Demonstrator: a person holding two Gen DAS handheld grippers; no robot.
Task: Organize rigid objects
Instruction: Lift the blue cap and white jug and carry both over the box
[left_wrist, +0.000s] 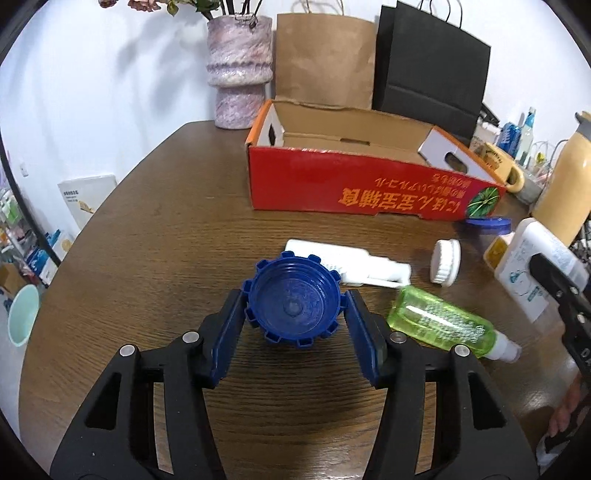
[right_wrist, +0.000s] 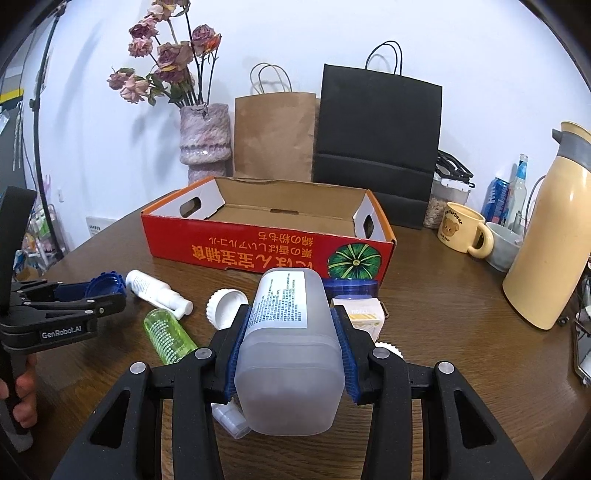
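Blue cap (left_wrist: 293, 304) between left claw (left_wrist: 294, 325) pads, seemingly pinched; right claw (right_wrist: 291, 354) clamping frosted bottle (right_wrist: 288, 347).

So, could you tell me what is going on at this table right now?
A person is tidying loose items with a handheld gripper in each hand. The left gripper has closed on a blue ridged cap, its fingers against the cap's sides. The right gripper clamps a frosted white bottle. The red cardboard box behind looks empty so far, while a green spray bottle, a white spray bottle and a white cap lie on the table.
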